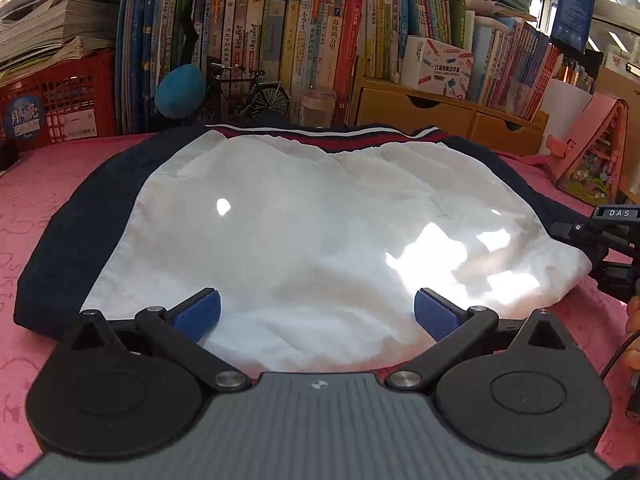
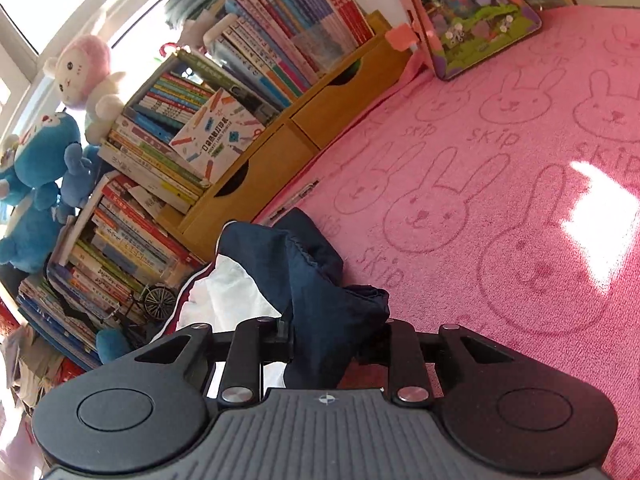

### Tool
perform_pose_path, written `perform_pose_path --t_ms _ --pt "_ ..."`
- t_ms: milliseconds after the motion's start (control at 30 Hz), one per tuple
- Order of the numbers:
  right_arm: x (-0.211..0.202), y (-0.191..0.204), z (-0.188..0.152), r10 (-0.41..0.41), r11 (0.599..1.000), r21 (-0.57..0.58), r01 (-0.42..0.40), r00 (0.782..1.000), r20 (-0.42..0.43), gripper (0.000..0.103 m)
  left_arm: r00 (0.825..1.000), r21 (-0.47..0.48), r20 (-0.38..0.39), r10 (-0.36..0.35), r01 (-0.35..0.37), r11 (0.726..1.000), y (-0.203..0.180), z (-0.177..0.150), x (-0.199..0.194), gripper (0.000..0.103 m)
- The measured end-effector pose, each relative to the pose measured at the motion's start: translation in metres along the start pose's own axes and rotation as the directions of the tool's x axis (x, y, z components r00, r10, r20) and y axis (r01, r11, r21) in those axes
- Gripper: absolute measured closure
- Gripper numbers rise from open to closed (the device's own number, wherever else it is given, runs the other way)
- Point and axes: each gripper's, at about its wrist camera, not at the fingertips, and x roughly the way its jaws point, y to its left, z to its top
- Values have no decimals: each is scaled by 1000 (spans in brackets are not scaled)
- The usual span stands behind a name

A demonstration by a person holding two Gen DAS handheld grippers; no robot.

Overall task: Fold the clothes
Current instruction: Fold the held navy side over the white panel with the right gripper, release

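Shirt (image 1: 304,216): white body, navy sleeves, red/white trim at far edge; spread over pink cloth (image 1: 36,200), fills mid frame in left view. Right part also seen lower centre in right view, bunched.
L gripper (image 1: 316,312): fingers wide apart, blue pads (image 1: 198,314) either side of near hem, holding nothing; hovers just over white fabric, bottom of frame.
R gripper (image 2: 332,344): clamped on navy sleeve (image 2: 320,280), fabric bunched up between fingers, lower centre of frame. Its body shows at right edge of left view.
Step (judged): sleeve being drawn in over body; can't tell how many folds are in.
Do it well: carry sleeve low + flat across the white, keep crease parallel to side seam, L pins body so it doesn't drag.
Risk: bunched sleeve lands as a lump; smooth before release.
Background: books (image 1: 280,40), plush (image 2: 40,168), clear of work.
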Motion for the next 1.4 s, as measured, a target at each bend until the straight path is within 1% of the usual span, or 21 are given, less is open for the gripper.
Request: perform_pose_path --t_ms 33,67,100,133,167,267,367,500,567,600,633,733,800,833,900,967,1033,1100,1233,1367,1400 --pt "2 3 3 -3 1000 -3 3 1000 -5 73 997 -2 17 70 -70 998 12 1 -4 0" --pt "5 4 5 -7 1000 6 7 1000 -10 59 990 -6 35 140 -140 990 24 1 -7 0" --pt "9 6 8 -12 1000 11 12 1000 -15 54 979 -5 13 203 -203 979 34 0 -4 0" --pt "12 11 9 -22 1000 -12 22 1000 -7 57 965 0 -21 262 -263 965 45 -2 2 0" --pt "14 16 10 -32 999 -35 32 999 1 75 946 6 -53 321 -321 947 55 -4 8 0" --pt "10 80 -16 87 975 -202 -92 996 -34 84 969 -106 -84 233 -242 965 81 -10 2 0" --pt "6 144 -43 198 908 -358 -216 976 -88 88 980 -145 -62 190 -197 970 93 -16 -24 0" --pt "2 230 -79 323 759 -536 -371 928 -186 89 999 -192 -28 17 -23 981 105 -39 -72 0" --pt "-1 273 -97 373 661 -608 -440 895 -243 89 998 -221 -19 -53 48 974 110 -52 -92 0" --pt "5 287 -122 376 603 -626 -495 868 -324 90 997 -239 -16 -74 68 969 112 -59 -99 0" --pt "11 302 -148 372 542 -636 -549 836 -404 90 996 -255 -14 -86 79 964 116 -66 -108 0" --pt "25 318 -222 260 375 -703 -605 796 -546 89 998 -269 -10 -63 58 961 125 -76 -124 0" --pt "30 316 -251 176 311 -751 -582 812 -557 84 999 -272 -11 -42 38 962 131 -76 -128 0" --pt "25 310 -255 177 300 -759 -578 815 -551 81 999 -268 -10 -37 33 963 131 -74 -126 0" --pt "20 302 -239 215 334 -707 -623 781 -587 64 999 -259 -5 -31 29 966 129 -69 -121 0" --pt "9 291 -218 272 369 -639 -675 736 -621 29 1000 -249 0 -25 24 968 127 -64 -115 0" --pt "-4 280 -196 327 372 -628 -684 729 -601 22 1000 -239 4 -19 20 971 126 -60 -110 0" --pt "-20 266 -180 344 345 -669 -658 752 -563 17 1000 -229 9 -13 15 973 124 -55 -104 0" --pt "-40 229 -160 290 358 -795 -490 867 -405 14 1000 -210 15 -1 4 978 118 -45 -91 0" --pt "-39 198 -160 177 315 -888 -335 940 -292 14 995 -311 -39 -93 77 947 117 -33 -72 0" --pt "-37 191 -163 144 294 -909 -295 954 -263 15 985 -360 -13 -172 156 920 119 -33 -72 1"
